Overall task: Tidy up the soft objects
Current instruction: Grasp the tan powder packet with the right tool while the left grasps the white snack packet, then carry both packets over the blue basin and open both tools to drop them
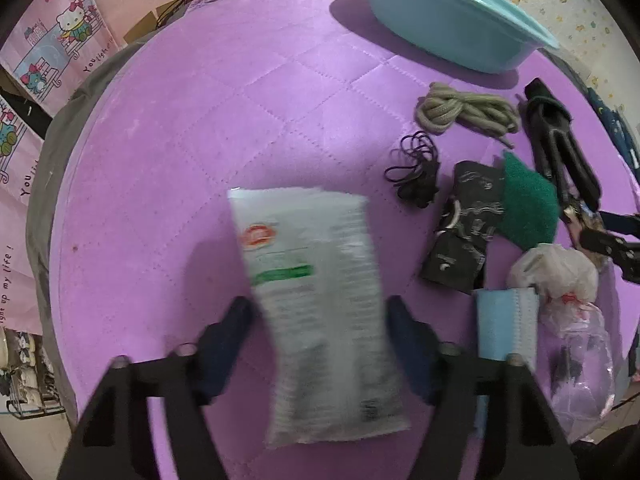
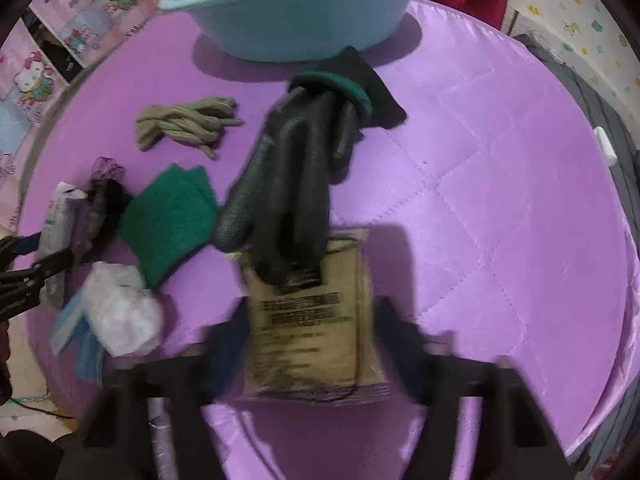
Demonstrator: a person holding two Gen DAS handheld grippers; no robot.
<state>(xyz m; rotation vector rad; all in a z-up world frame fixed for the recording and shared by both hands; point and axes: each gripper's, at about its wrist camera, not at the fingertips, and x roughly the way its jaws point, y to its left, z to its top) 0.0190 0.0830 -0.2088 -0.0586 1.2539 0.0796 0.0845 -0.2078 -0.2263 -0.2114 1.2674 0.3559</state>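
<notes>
While flat on quilt, white packet (image 1: 320,300) long axis runs near-to-far.

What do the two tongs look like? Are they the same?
Yes, they look alike. The left tongs have two black, angular plastic arms that widen toward the camera, each ending in a dark blue pad, with small round bolts on top. The right tongs look the same but blurrier. No cables or sleeves show.
</notes>
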